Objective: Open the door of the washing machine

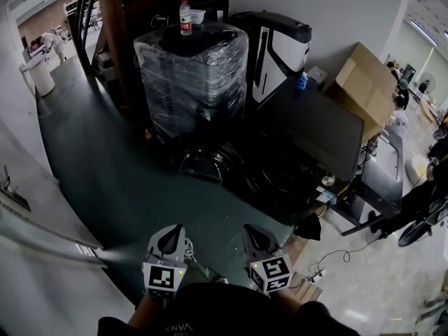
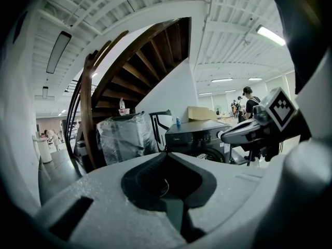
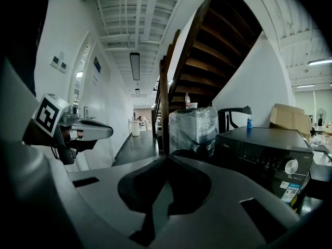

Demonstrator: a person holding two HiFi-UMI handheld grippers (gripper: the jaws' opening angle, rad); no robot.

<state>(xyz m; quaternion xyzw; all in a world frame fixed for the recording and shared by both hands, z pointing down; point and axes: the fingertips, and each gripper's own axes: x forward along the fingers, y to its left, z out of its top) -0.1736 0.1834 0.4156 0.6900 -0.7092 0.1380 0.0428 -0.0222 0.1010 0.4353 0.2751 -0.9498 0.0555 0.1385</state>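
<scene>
Item: black front-loading washing machine [image 1: 311, 128], being stood at far edge of dark green floor [image 1: 105, 166]; round door [image 2: 209, 155] facing grippers. Both left gripper [image 1: 170, 238] & right gripper [image 1: 256, 239]: jaws being held together, empty. Machine lying ahead-right, well apart; right gripper prob. nearer.

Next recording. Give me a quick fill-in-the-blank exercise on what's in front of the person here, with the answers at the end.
1. The left gripper and the right gripper both have their jaws ____, with nothing between them.
2. The red-labelled bottle stands on an appliance wrapped in clear ____.
3. The small bottle at the back edge of the washing machine is ____ in colour.
Missing words: shut, plastic, blue.
</scene>
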